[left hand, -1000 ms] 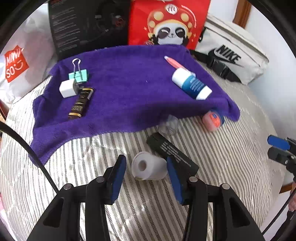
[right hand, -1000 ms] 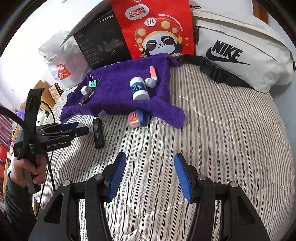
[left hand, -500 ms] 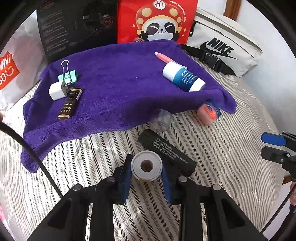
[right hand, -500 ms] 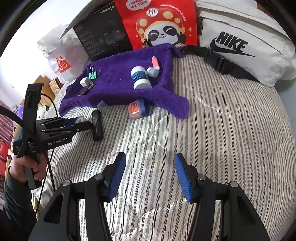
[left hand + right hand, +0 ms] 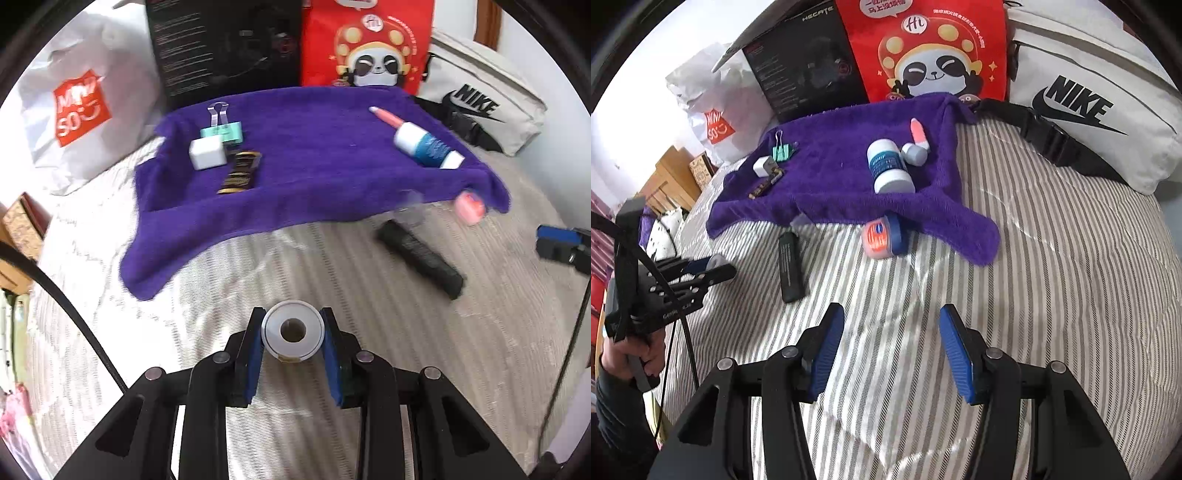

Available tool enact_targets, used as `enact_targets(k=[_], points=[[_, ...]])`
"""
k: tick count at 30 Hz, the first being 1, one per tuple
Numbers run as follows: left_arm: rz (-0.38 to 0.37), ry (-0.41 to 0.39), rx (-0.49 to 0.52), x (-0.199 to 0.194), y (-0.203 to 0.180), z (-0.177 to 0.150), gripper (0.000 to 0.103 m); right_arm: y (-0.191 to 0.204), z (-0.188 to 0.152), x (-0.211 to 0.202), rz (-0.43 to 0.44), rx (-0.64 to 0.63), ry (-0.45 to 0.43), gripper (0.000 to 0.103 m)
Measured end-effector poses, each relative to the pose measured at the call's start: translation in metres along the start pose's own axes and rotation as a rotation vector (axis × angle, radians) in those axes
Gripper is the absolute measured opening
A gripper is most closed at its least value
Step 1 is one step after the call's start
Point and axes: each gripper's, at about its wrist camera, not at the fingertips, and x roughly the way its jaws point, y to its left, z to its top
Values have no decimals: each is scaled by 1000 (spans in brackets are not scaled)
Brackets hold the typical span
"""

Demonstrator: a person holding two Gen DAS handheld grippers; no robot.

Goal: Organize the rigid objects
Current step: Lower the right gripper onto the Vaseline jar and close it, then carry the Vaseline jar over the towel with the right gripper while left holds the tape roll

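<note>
The left gripper (image 5: 292,338) clamps the white tape roll (image 5: 293,329) above the striped bed (image 5: 369,332). Carry it level to bare purple towel (image 5: 314,166), clear of the binder clip (image 5: 221,127). The right gripper (image 5: 892,349) hangs open, empty.

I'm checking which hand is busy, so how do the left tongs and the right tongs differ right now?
The left tongs are shut on a white roll; the right tongs stand open with nothing between them. The left tongs' pads sit close together against the roll's sides, while the right tongs' pads are wide apart over the bare striped bedding. Both have black arms with blue pads and point down toward the bed.
</note>
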Motion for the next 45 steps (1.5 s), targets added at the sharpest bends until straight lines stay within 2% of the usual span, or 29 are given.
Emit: enact_targets(k=[5, 9, 12, 15, 20, 27, 36, 42, 45], points=[[-4, -56, -9, 4, 5, -9, 28, 7, 5, 7, -22, -28, -57, 53], [-4, -104, 3, 4, 3, -18, 28, 12, 8, 20, -34, -45, -77, 43], [-15, -124, -15, 2, 5, -21, 27, 15, 10, 30, -34, -59, -96, 39], [-8, -150, -5, 1, 4, -24, 28, 21, 12, 39, -75, -97, -117, 38], [-18, -155, -14, 1, 6, -24, 28, 30, 17, 58, -163, -165, -98, 38], [-29, -156, -25, -1, 8, -26, 27, 41, 22, 76, -226, -233, -90, 36], [-37, -156, -30, -1, 9, -27, 27, 30, 15, 60, -179, -185, -64, 35], [-41, -156, -33, -1, 10, -26, 27, 23, -8, 45, -191, -175, -22, 36], [-48, -157, -39, -2, 11, -27, 28, 19, -16, 45, -186, -150, -41, 36]])
